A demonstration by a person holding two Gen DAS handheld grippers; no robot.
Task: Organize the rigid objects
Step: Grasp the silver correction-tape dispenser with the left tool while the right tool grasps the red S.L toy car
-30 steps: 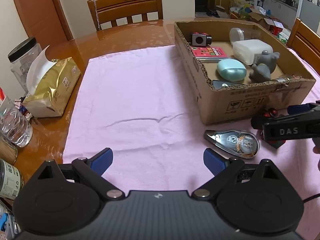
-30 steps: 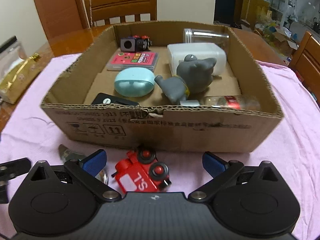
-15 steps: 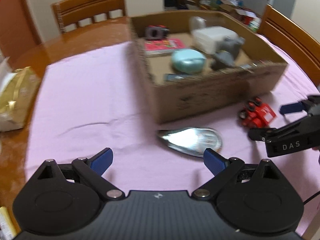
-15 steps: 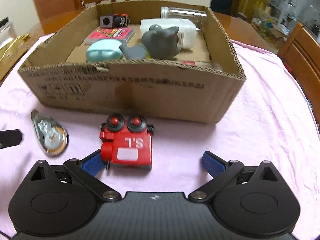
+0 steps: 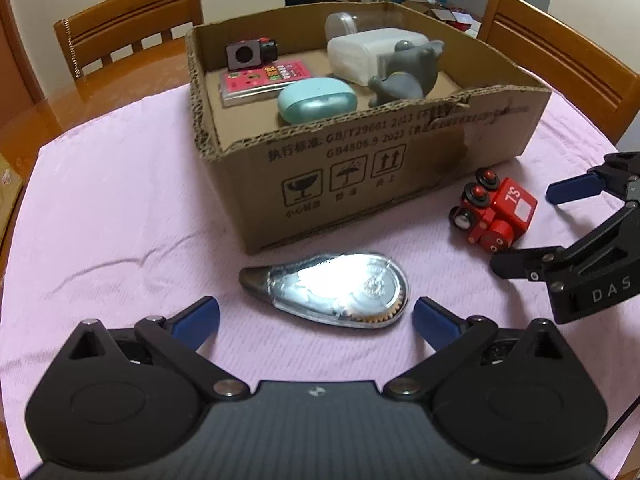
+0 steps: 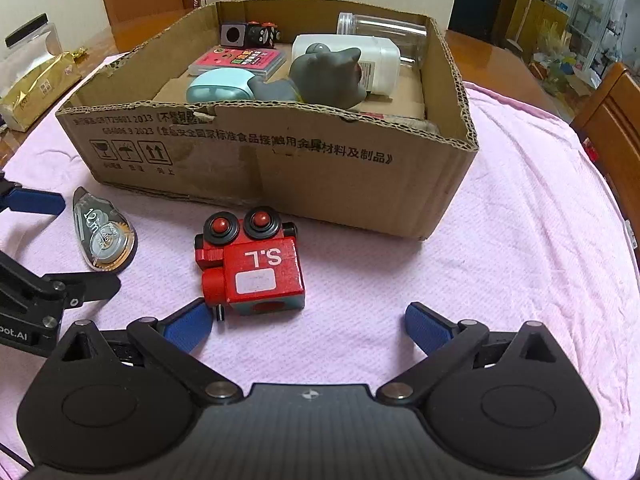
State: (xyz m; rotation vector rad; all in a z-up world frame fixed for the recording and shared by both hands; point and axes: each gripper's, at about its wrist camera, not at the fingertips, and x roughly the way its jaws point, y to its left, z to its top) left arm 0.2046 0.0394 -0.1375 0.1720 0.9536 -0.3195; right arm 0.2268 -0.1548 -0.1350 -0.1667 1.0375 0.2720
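A clear teardrop correction-tape dispenser (image 5: 332, 290) (image 6: 102, 236) lies on the pink cloth (image 5: 120, 216) in front of the cardboard box (image 5: 372, 168) (image 6: 280, 164). My left gripper (image 5: 316, 316) hovers just short of the dispenser, its jaws opening wide, with nothing pressed between them. A red toy train (image 5: 494, 214) (image 6: 252, 264) lies to the right of the dispenser. My right gripper (image 6: 308, 326) stands open right behind the train, its left blue pad close to the train's corner without gripping it.
The box holds a mint case (image 5: 316, 100), a grey animal figure (image 5: 408, 72), a white container (image 5: 368, 56), a pink card pack (image 5: 260, 78), a clear jar (image 6: 380, 30) and a small cube toy (image 5: 250, 54). Wooden chairs (image 5: 128, 32) stand behind; a gold packet (image 6: 36, 84) lies at left.
My left gripper swung right and dropped toward the tape dispenser, which now sits centred before its wider jaws. My right gripper drew back, so the train lies further ahead of its pads.
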